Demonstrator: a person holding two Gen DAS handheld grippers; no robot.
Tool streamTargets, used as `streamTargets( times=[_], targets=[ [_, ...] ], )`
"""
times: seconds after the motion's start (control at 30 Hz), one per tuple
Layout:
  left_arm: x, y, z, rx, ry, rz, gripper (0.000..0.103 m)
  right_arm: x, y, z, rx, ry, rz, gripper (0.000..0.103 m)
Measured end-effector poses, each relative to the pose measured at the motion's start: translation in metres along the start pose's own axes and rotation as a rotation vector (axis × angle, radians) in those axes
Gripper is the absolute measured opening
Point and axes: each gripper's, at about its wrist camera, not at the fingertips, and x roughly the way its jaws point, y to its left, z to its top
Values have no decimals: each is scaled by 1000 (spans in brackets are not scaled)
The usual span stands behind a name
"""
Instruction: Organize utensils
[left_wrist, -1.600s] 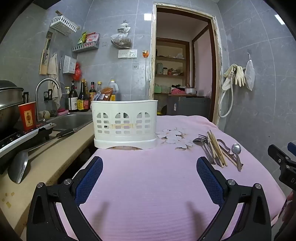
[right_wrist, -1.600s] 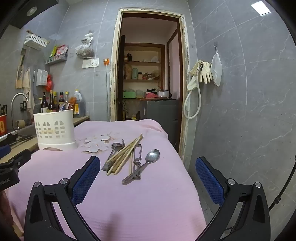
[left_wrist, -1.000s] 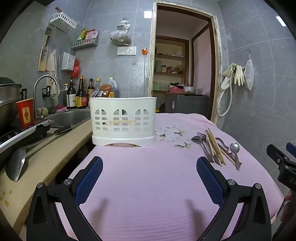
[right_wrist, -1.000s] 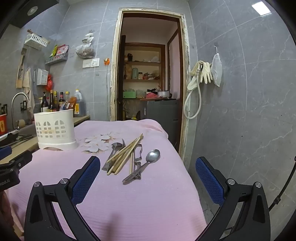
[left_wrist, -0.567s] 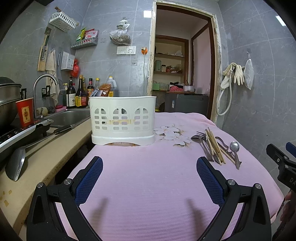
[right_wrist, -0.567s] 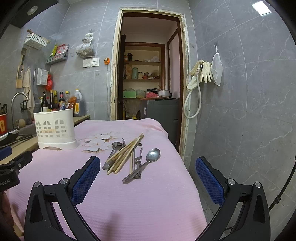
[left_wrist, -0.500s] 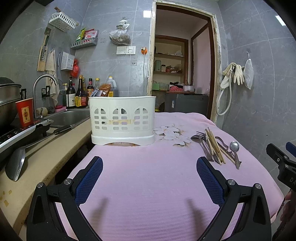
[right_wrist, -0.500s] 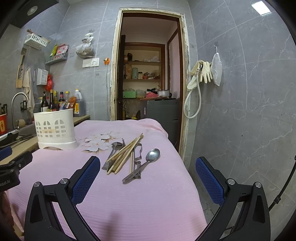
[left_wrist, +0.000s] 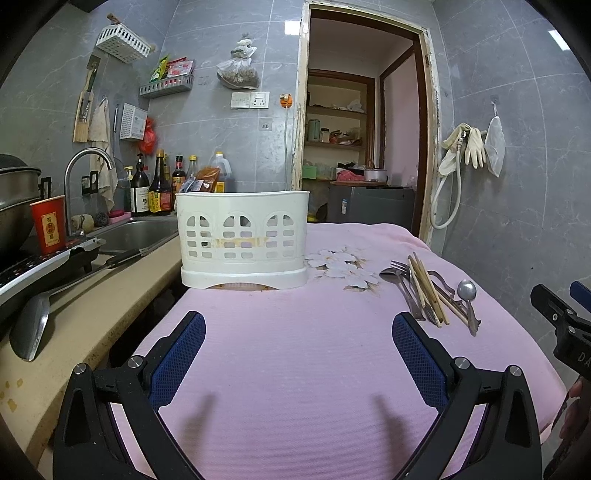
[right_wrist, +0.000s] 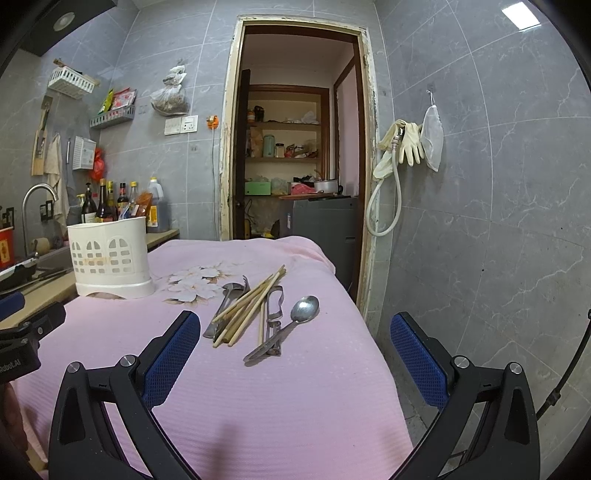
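Tongs (left_wrist: 297, 338) (right_wrist: 295, 338) agape, seemingly empty; chopsticks (right_wrist: 249, 307) untouched.

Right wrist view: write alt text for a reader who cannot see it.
A loose pile of utensils, chopsticks, spoons and a fork, lies on a pink cloth ahead of the open, empty right gripper. A white slotted caddy stands upright at the left.

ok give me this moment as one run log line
left gripper: open, empty | right gripper: open, empty | utensils: piled on pink cloth | holder: upright
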Motion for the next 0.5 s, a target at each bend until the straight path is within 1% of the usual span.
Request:
streamTargets(
  times=[0.5],
  targets=[
    [1,-1,0,0,5,-3,99,1,0,-2,-1,2,-1,103]
  ],
)
